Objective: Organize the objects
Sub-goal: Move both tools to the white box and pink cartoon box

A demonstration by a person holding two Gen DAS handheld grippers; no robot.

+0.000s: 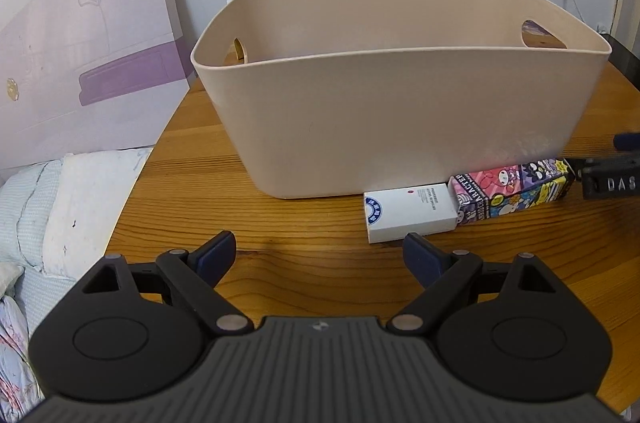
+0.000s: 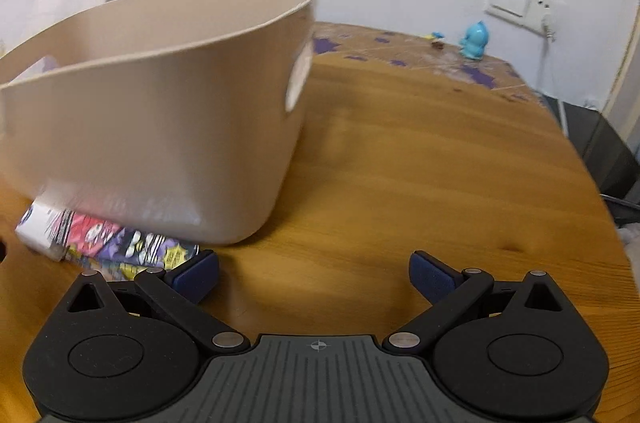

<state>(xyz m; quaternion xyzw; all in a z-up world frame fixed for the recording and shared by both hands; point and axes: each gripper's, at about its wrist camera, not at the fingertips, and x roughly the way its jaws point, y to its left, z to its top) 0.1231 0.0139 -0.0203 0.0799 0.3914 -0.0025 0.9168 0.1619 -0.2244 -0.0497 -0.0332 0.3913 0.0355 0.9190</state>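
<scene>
Big beige tub (image 1: 400,119) on wooden table (image 1: 312,263), white box (image 1: 410,213) and cartoon box (image 1: 516,189) touching its front, left gripper (image 1: 319,253) wide apart, right gripper (image 2: 314,273) wide apart, both holding nothing

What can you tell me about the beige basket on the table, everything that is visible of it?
The beige basket looks like smooth matte plastic: an oblong tub with rounded corners, walls narrowing downward, and a cut-out handle hole at each end. It stands upright on the wooden table. Its floor is hidden from view. A white box and a cartoon-printed box lie against its base. Neither claw touches it.
</scene>
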